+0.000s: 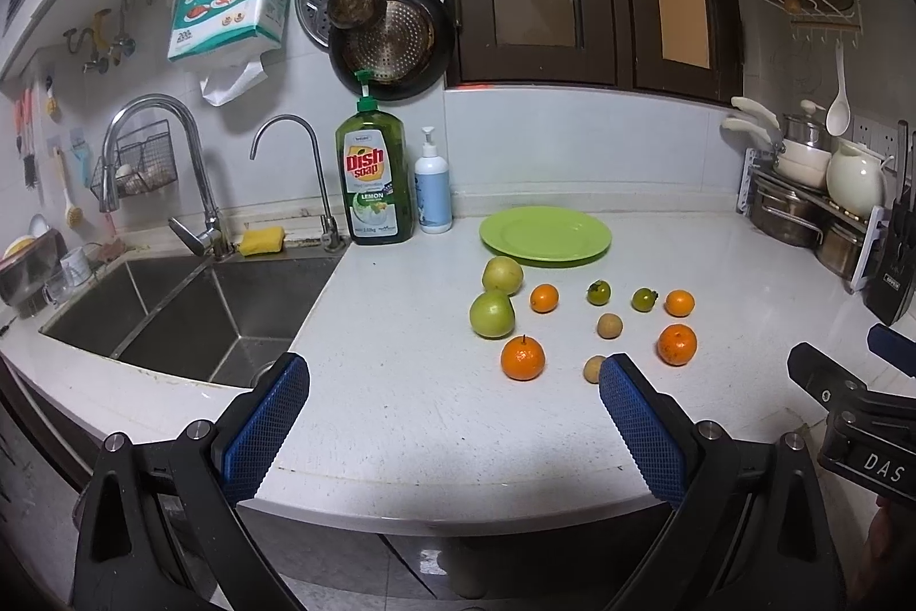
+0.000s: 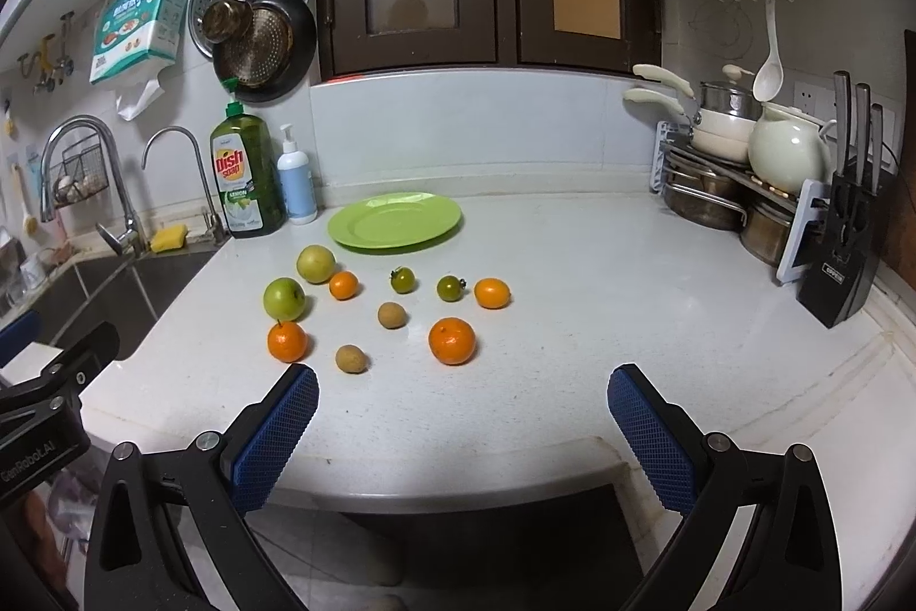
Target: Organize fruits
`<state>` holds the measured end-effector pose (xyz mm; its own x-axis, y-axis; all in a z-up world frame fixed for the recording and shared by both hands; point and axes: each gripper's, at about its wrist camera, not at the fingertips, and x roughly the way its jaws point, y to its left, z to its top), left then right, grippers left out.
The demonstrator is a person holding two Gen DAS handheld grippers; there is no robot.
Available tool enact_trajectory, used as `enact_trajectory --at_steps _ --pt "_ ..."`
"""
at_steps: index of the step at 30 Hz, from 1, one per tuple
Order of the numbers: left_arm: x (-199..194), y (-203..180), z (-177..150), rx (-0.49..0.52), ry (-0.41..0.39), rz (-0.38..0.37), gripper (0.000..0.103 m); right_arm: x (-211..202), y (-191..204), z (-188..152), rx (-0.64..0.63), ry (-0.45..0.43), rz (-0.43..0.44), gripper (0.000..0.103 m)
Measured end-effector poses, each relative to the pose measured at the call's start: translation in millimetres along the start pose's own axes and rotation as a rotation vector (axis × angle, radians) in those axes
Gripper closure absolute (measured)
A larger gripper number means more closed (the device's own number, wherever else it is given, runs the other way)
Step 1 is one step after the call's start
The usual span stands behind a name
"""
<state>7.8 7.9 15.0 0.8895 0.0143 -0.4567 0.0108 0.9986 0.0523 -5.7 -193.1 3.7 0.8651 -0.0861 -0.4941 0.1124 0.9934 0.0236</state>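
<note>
left gripper (image 1: pixel 455 376) jaws wide apart, nothing in them | right gripper (image 2: pixel 462 385) same, spread and bare | fruits (image 2: pixel 389 310) loose on the counter (image 2: pixel 601 302), just near-side of the green plate (image 2: pixel 395 220) | sink (image 1: pixel 189 302) far left

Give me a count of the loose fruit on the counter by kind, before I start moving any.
Green apples: 2
Oranges: 4
Green tomatoes: 2
Small brown fruits: 2
Total: 10; green plate empty.
</note>
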Motion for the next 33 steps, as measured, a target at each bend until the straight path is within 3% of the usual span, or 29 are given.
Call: enact_trajectory --at_steps 5,13,22,24,33 --pt "17.1 3.6 0.9 0.027 0.013 -0.017 0.001 15.2 8.2 1.6 -0.008 0.029 0.020 0.001" --pt "67.6 10.4 8.7 0.080 0.066 -0.109 0.018 52.8 35.8 6.4 -0.047 0.082 0.071 0.005" --pt "134.6 3.9 8.8 0.234 0.136 -0.280 0.031 115.1 60.7 7.5 -0.060 0.195 0.128 0.025" --pt "149.7 2.5 7.6 0.273 0.155 -0.336 0.034 131.0 65.2 6.3 -0.052 0.233 0.133 0.033" --pt "191.5 -8.8 1.3 0.361 0.232 -0.505 0.045 171.3 76.9 0.4 -0.015 0.317 0.143 0.049"
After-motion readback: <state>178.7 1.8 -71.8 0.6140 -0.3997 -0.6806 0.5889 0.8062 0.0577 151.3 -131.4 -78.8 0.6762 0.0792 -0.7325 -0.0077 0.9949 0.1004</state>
